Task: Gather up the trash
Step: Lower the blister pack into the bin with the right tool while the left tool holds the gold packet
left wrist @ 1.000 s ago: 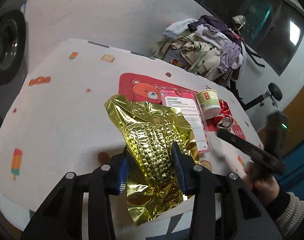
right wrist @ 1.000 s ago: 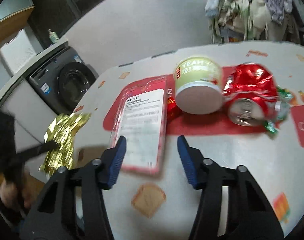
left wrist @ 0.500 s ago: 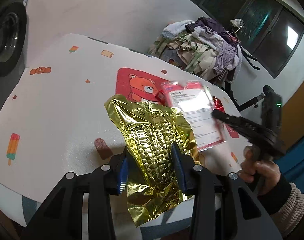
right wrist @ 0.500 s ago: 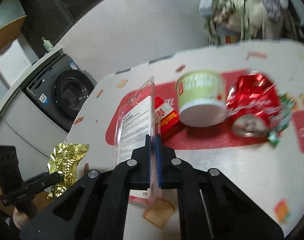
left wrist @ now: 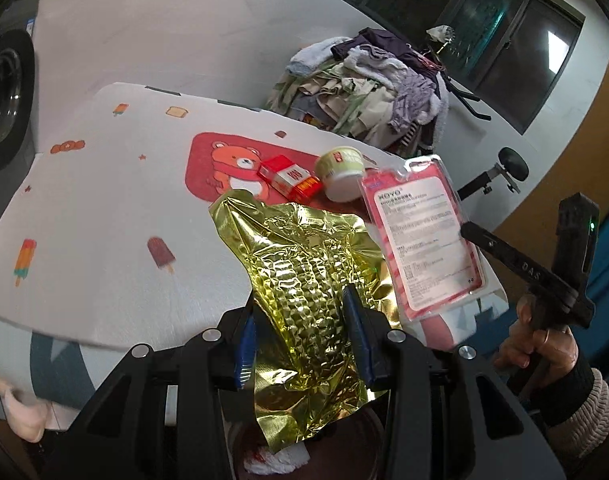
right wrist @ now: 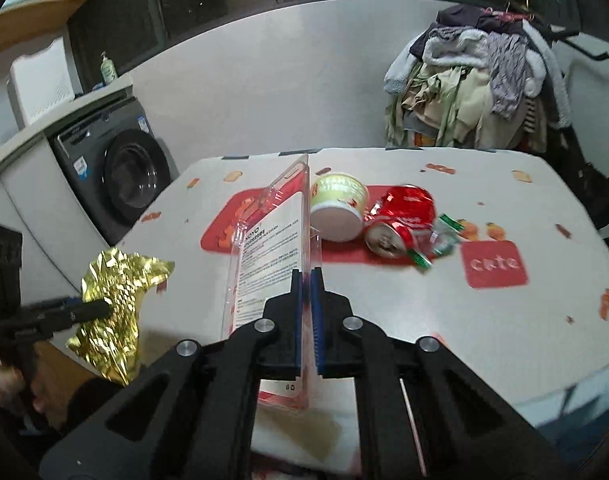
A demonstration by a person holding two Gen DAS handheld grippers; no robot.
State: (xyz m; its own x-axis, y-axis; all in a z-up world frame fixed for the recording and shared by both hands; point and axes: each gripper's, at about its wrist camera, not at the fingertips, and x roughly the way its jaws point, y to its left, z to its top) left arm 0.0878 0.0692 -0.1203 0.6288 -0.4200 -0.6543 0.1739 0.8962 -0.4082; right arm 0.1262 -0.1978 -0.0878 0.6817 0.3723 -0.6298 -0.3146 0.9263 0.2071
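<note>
Far left there's a front-load washing machine (right wrist: 128, 184) against the wall, with a green bottle (right wrist: 108, 67) up on the counter above it. Then the left gripper (left wrist: 300, 332), a person's hand on its handle: its blue pads are partway apart and clamped on both sides of a crinkly gold foil bag (left wrist: 304, 280), which hangs off the near edge of the table (left wrist: 96, 216), lifted clear of the top. In the left wrist view there's some white and red stuff in a dark bin-like thing right below the bag, too cut off to say what.

Next over, the right gripper (right wrist: 306, 300) is pinched fully together on the bottom edge of a clear plastic blister pack (right wrist: 276, 248) with a pink card inside, held up on edge in the air over the near side of the table. The card reads something like "KOYO" at the top; the small print is unreadable.

Behind it, on the red bear patch of the tablecloth: a small red carton (left wrist: 290, 176), a pale green paper cup (right wrist: 338, 212) lying on its side printed "YEAH", then a crushed red can (right wrist: 400, 220) touching the cup, and a green wrapper (right wrist: 440, 240) against the can. A red square on the cloth says "cute" (right wrist: 494, 264). Back right, a big heap of clothes (right wrist: 480, 80) sits behind the table.
</note>
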